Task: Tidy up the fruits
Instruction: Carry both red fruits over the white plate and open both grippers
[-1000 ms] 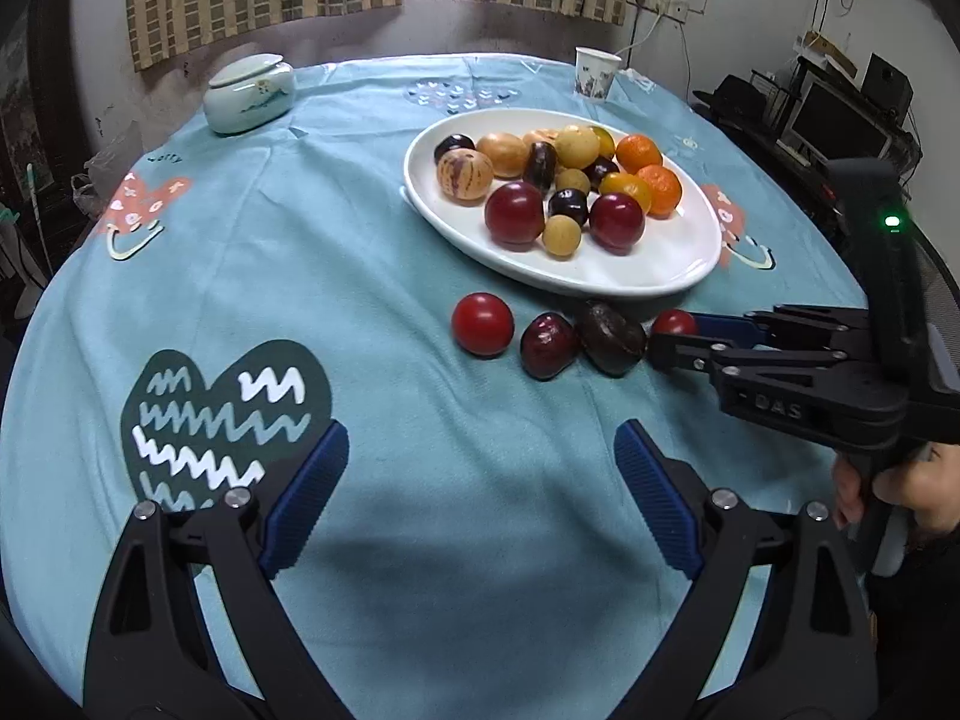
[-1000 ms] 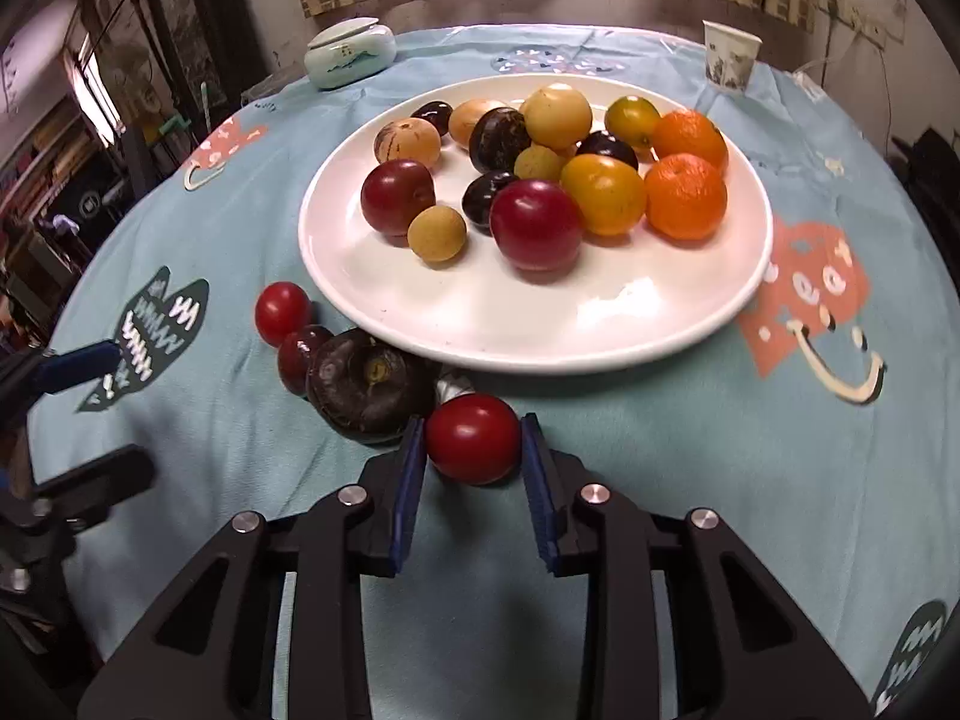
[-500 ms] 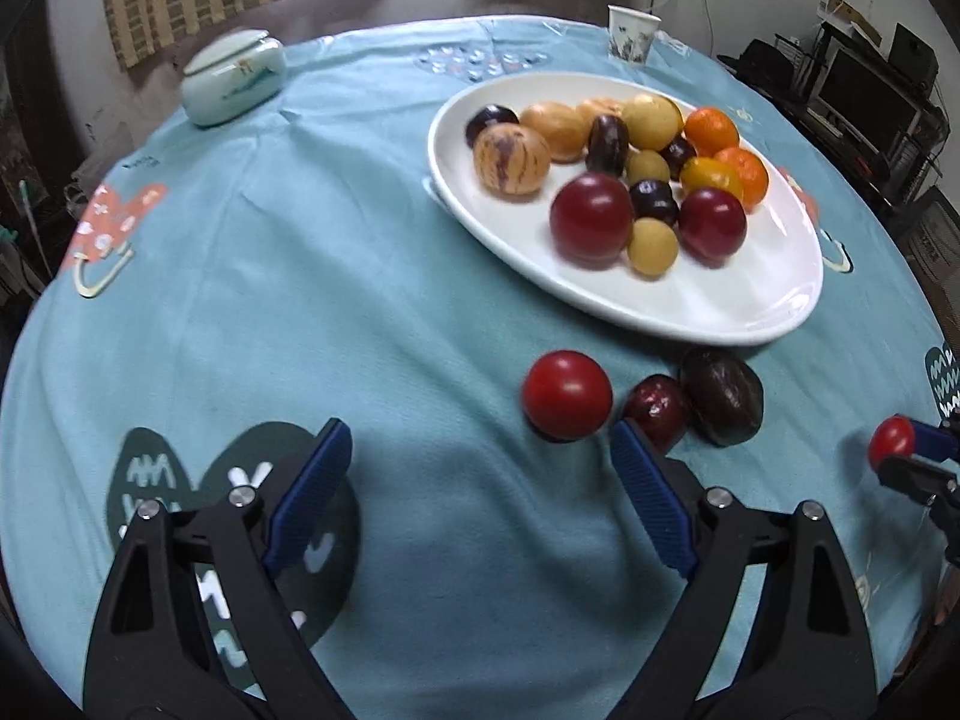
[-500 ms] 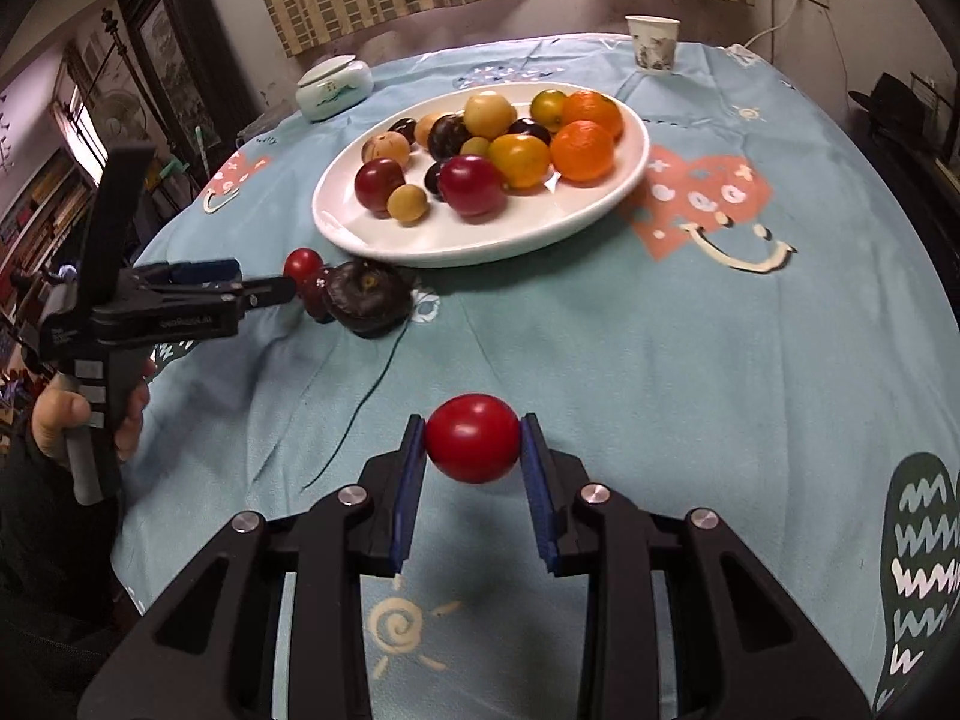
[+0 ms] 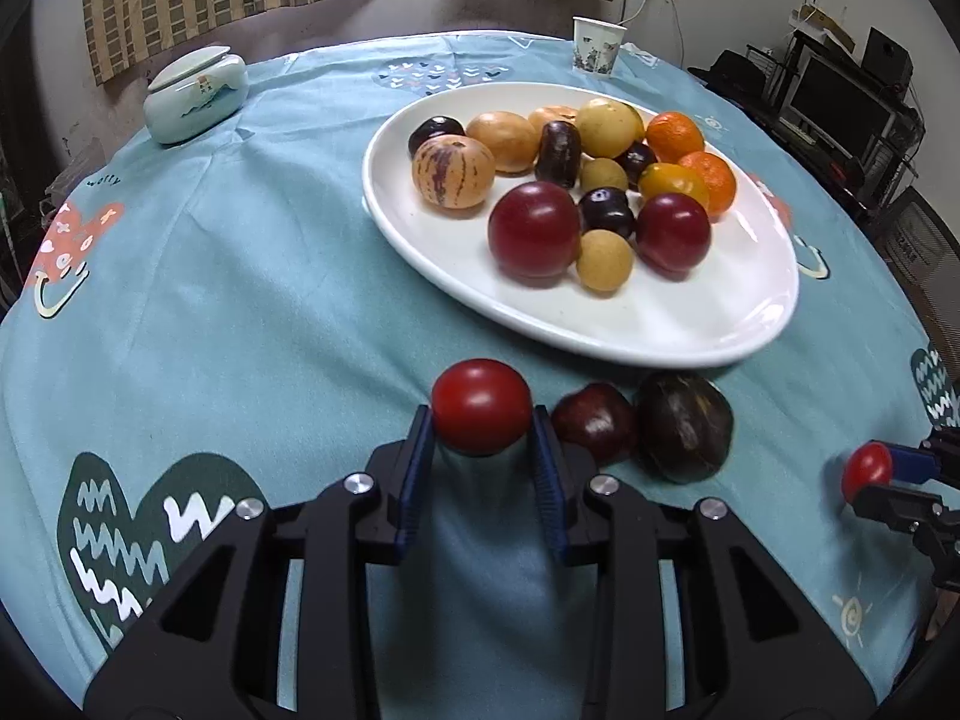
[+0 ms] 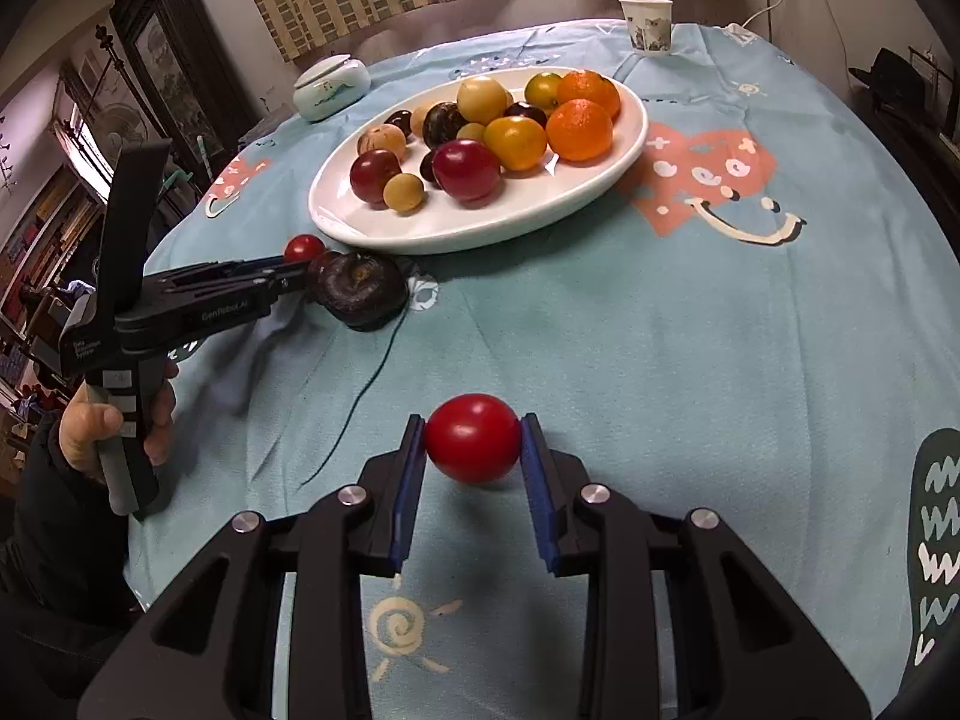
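A white plate [image 5: 690,324] [image 6: 576,198] holds several fruits on the blue tablecloth. My left gripper [image 5: 482,420] is shut on a red tomato [image 5: 482,405] that rests on the cloth just in front of the plate; it also shows in the right wrist view [image 6: 304,248]. Beside it lie a dark red plum [image 5: 594,423] and a dark brown fruit [image 5: 684,426] [image 6: 360,291]. My right gripper [image 6: 474,441] is shut on another red tomato [image 6: 473,437] [image 5: 867,471], held near the table's front, away from the plate.
A pale lidded ceramic jar [image 5: 195,96] [image 6: 331,86] stands at the back left. A paper cup [image 5: 597,48] [image 6: 647,24] stands at the far edge. A thin dark thread [image 6: 366,384] lies on the cloth. Furniture and monitors stand beyond the table's right edge.
My left gripper moved forward and closed on the red tomato beside the plum. My right gripper carried its tomato back from the plate towards the table's front.
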`<state>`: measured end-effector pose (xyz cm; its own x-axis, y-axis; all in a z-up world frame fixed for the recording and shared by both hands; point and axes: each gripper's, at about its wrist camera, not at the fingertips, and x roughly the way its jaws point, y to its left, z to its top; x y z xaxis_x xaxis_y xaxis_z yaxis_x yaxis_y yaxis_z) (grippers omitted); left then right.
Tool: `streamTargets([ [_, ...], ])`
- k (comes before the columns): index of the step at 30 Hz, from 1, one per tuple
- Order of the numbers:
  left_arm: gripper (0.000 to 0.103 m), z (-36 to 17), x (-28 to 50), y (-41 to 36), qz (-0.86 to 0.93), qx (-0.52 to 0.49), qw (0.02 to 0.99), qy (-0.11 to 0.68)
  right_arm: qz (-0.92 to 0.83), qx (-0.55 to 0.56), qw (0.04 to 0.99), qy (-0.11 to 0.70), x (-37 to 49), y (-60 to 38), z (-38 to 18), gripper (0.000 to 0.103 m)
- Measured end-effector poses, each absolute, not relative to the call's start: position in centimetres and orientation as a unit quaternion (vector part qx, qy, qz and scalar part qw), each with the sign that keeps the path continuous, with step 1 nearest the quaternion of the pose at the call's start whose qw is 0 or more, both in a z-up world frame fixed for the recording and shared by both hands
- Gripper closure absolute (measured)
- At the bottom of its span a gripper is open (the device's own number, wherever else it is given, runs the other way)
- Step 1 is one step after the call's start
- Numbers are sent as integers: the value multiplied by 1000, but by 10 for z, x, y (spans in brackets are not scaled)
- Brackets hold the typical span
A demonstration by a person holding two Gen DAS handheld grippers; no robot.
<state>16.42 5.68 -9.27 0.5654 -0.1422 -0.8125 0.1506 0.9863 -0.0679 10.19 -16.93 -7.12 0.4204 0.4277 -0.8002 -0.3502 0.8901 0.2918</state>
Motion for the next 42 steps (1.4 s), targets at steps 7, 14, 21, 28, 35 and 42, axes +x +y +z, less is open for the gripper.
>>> streamTargets([
  [7,71,-68,125,65,-93,-31,896,433,230,36,848,477,97,-164,-62,71],
  [14,71,-45,90,59,-121,-49,902,413,239,30,847,475,94,-152,-59,71],
  [21,71,-31,108,53,-131,-46,903,407,245,19,856,455,105,-147,-40,71],
  [28,71,-11,147,38,-129,-30,910,393,244,9,874,420,136,-147,-9,71],
  [35,71,-4,198,21,-108,-14,909,404,224,1,880,419,183,-141,-11,71],
  [42,71,-26,257,18,-76,-16,894,442,189,9,868,458,231,-146,-45,71],
])
